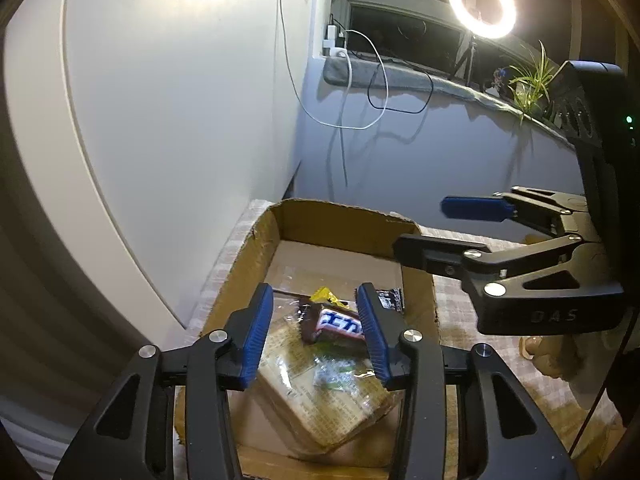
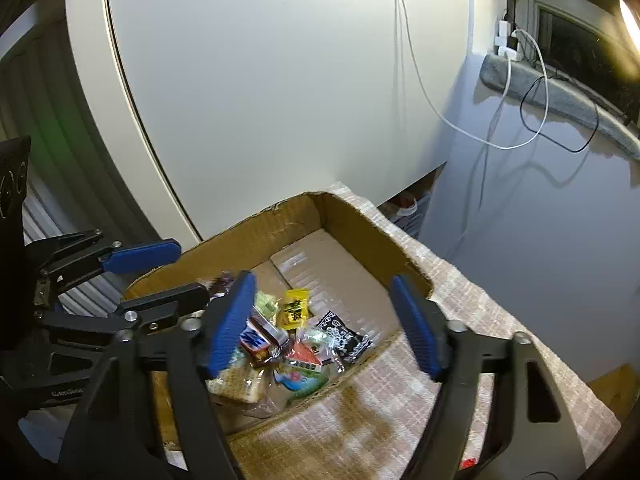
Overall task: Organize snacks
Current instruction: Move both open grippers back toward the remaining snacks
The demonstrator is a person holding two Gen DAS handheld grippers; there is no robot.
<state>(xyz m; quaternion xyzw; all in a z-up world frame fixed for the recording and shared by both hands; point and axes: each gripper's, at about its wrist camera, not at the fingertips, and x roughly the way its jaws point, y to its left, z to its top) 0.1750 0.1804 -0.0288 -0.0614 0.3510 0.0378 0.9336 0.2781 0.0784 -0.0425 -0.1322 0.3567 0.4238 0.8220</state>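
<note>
you are hovering both released grippers, left gripper (image 1: 316, 332) and right gripper (image 2: 324, 328), over the open brown cardboard box (image 2: 356, 224), risking snagging its loose crinkly snack wrappers (image 2: 296, 336).

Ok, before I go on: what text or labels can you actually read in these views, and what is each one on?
"DAS": embossed on the right gripper body, left wrist view.
"GenRob", cut off: on the left gripper body, right wrist view.
White characters on a blue band, not legible as words: brown snack bar in the cardboard box.
Print on the yellow packet, black packet and cracker pack: too small or blurred.
</note>
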